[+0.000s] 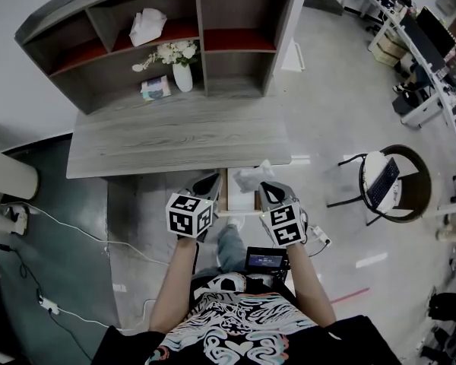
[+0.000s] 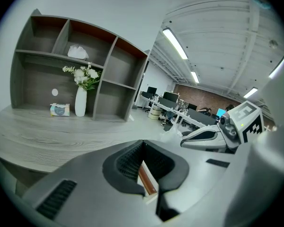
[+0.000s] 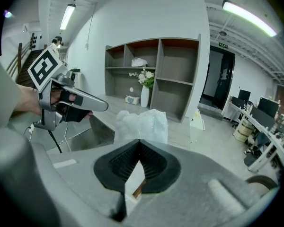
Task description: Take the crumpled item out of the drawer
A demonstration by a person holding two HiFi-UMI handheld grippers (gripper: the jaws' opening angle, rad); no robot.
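Under the grey desk (image 1: 175, 135) a drawer (image 1: 229, 204) stands pulled out toward me. A crumpled white, translucent item (image 1: 252, 176) is raised over the drawer's far right part, level with the desk edge. My right gripper (image 1: 264, 186) is shut on its lower edge. In the right gripper view the item (image 3: 142, 123) bulges just beyond the closed tips (image 3: 139, 142), with the drawer (image 3: 85, 134) to the left. My left gripper (image 1: 211, 179) is over the drawer's left side, jaws together (image 2: 142, 143), and nothing shows in them. The left gripper view shows the item (image 2: 173, 129) only faintly.
A shelf unit at the back of the desk holds a white vase of flowers (image 1: 181, 63), a small tissue box (image 1: 156, 88) and a white crumpled bag (image 1: 147, 25). A round chair with a laptop (image 1: 387, 181) stands to the right. Cables (image 1: 53, 226) run over the floor at left.
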